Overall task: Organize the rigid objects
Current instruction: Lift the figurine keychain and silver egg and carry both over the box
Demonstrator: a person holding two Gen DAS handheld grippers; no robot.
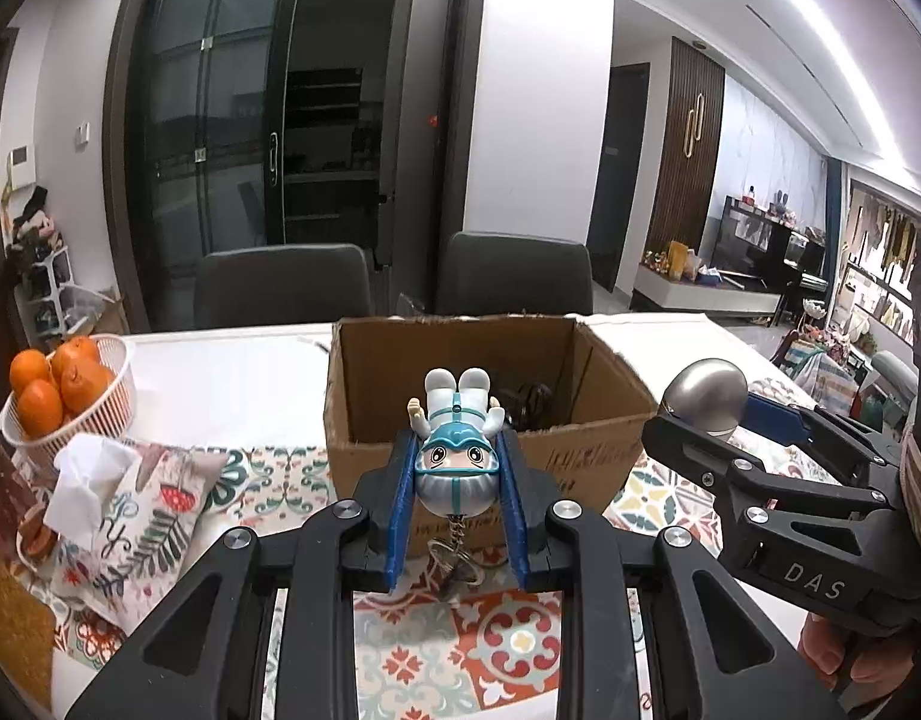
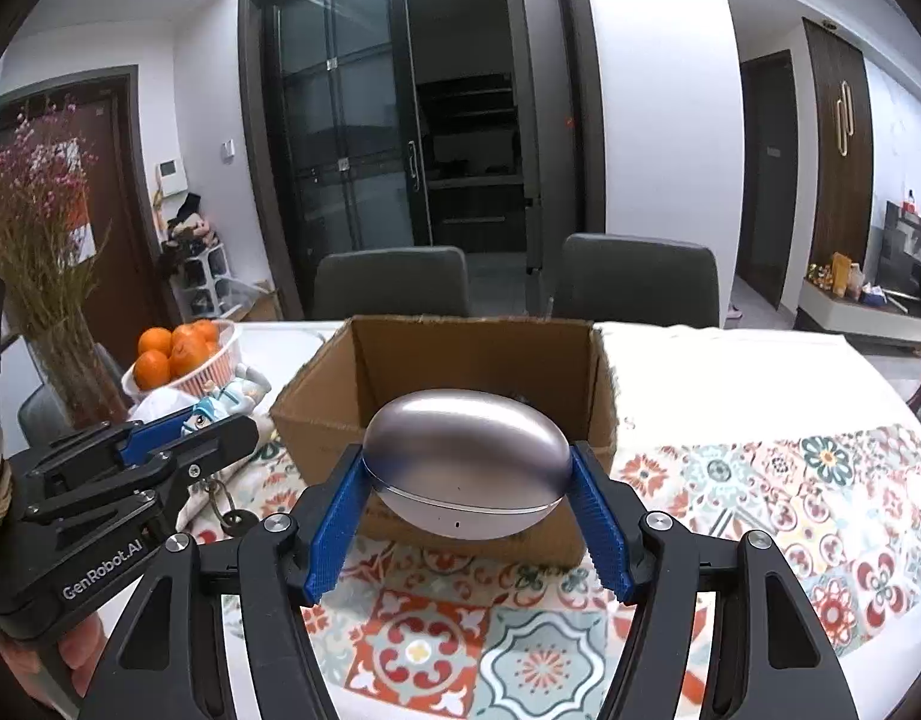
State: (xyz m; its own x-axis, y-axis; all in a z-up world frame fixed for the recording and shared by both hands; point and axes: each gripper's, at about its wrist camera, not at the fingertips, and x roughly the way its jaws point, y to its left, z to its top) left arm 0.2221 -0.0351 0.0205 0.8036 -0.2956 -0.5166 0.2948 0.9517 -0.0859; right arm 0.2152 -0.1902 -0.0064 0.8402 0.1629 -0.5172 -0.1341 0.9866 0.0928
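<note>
My left gripper [image 1: 457, 468] is shut on a small toy figure keychain [image 1: 457, 447], white and teal, held upside down with its key ring [image 1: 454, 558] dangling below. My right gripper [image 2: 467, 474] is shut on a smooth silver egg-shaped case [image 2: 466, 471], its blue pads pressing both ends. Both are held above the patterned tablecloth, just in front of an open cardboard box [image 1: 460, 354] [image 2: 478, 354]. The case [image 1: 707, 396] and right gripper [image 1: 709, 420] show at the right of the left wrist view; the figure [image 2: 220, 405] and left gripper [image 2: 202, 420] show at the left of the right wrist view.
A white basket of oranges [image 1: 109, 414] [image 2: 223, 363] stands at the table's left, with a tissue pouch [image 1: 130, 504] beside it. A vase of dried flowers [image 2: 46, 276] rises at far left. Two dark chairs [image 1: 280, 285] [image 1: 517, 273] stand behind the table. Something dark lies inside the box.
</note>
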